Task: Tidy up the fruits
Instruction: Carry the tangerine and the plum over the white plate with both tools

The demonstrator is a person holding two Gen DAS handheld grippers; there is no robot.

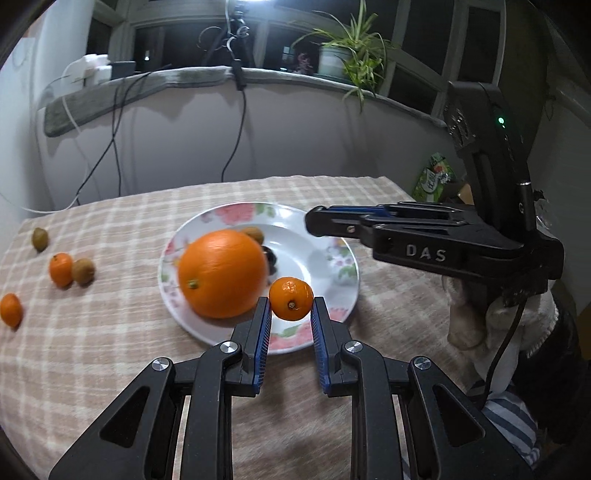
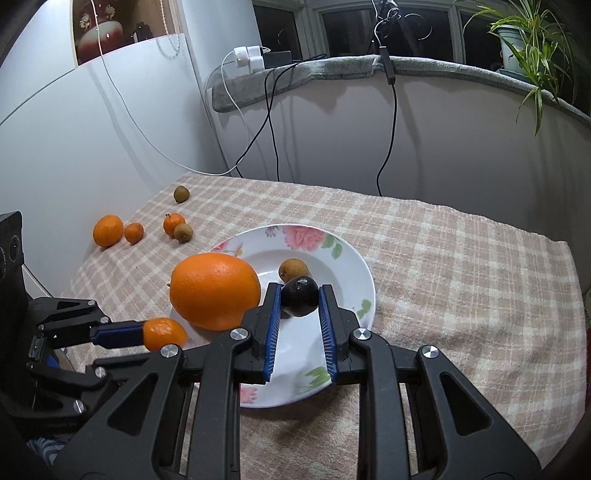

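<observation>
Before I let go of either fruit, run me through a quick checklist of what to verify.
1. Left claw gripping the small mandarin: ok.
2. Right claw gripping the dark plum: ok.
3. Both held fruits over the floral plate: ok.
4. Free plate space beside the large orange and small brown fruit: ok.
5. Claws apart from each other: ok.
6. All fruit collected: not ok, several lie loose on the checked tablecloth.

Dim indoor light from a lamp (image 1: pixel 245 2) overhead, soft shadows, strong fisheye bending at edges.
</observation>
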